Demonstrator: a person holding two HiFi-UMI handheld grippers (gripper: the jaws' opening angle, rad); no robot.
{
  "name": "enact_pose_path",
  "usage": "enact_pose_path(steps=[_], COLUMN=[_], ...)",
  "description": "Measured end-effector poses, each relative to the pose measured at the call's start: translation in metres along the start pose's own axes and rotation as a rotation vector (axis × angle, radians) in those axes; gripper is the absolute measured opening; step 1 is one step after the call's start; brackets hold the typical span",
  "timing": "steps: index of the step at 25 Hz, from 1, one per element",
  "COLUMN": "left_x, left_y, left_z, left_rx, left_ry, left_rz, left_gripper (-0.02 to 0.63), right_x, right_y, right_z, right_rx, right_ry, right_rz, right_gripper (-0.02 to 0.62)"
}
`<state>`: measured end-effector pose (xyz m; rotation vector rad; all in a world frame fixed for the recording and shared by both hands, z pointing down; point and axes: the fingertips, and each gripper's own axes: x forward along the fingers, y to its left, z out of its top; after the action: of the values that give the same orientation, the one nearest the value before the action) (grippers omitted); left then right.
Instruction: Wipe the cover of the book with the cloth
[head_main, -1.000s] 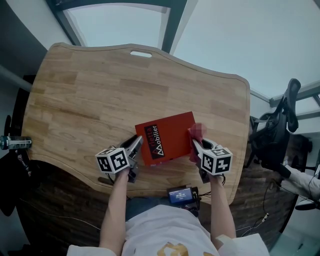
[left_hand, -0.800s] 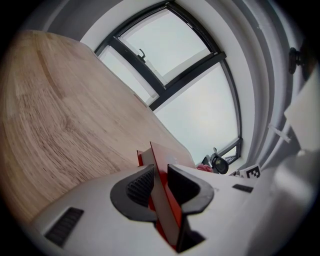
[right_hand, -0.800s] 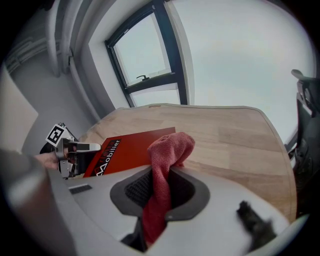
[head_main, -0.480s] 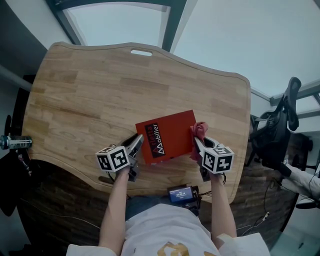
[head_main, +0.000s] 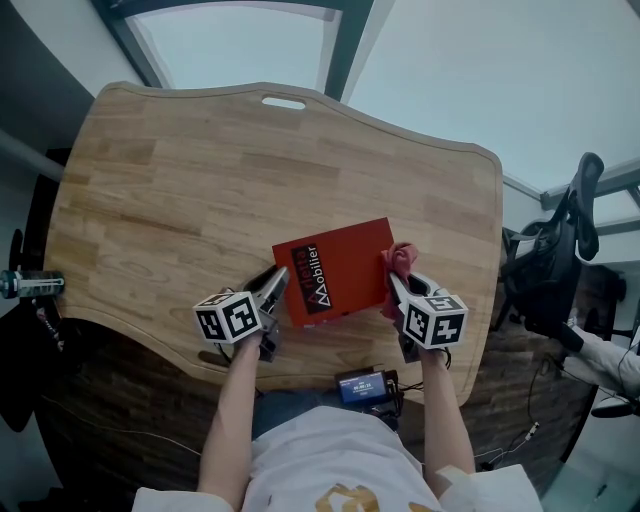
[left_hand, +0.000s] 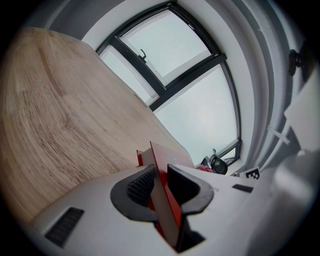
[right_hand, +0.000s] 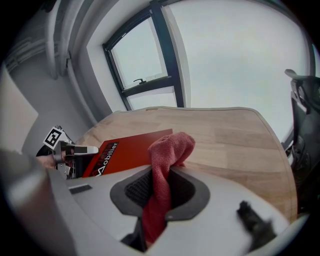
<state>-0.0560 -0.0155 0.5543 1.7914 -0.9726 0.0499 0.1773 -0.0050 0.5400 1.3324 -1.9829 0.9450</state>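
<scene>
closest in, the person's forearms (head_main: 232, 410) reach over the near edge of the desk (head_main: 180, 180), and a small dark device (head_main: 362, 386) with a lit blue screen shows just off that edge between them. the left gripper (head_main: 277, 287) is clamped on the left edge of the red book (head_main: 340, 262); its jaws have just been closing, and the cover's edge stands between the ribbed pads. the right gripper (head_main: 394, 284) pinches a red cloth (head_main: 401, 260), which bunches up past its tips at the book's right edge. the book lies close to the desk's near edge, right of the middle, with white lettering along its left end. a narrow slot (head_main: 282, 105) is cut by the far edge. a black office chair (head_main: 555, 270) stands off the desk's right edge.
</scene>
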Motion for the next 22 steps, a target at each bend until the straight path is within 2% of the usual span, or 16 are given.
enact_pose_path(steps=[13, 22], left_x=[0.0, 0.0], left_y=[-0.001, -0.001], left_z=[0.0, 0.0], left_rx=[-0.012, -0.013], left_ry=[-0.008, -0.011], left_rz=[-0.005, -0.009], left_gripper=[0.091, 0.091], right_x=[0.001, 0.007], right_y=[0.01, 0.045], right_z=[-0.002, -0.007], right_rx=[-0.01, -0.023], right_ry=[0.008, 0.023], right_rz=[0.003, 0.07], right_gripper=[0.074, 0.074])
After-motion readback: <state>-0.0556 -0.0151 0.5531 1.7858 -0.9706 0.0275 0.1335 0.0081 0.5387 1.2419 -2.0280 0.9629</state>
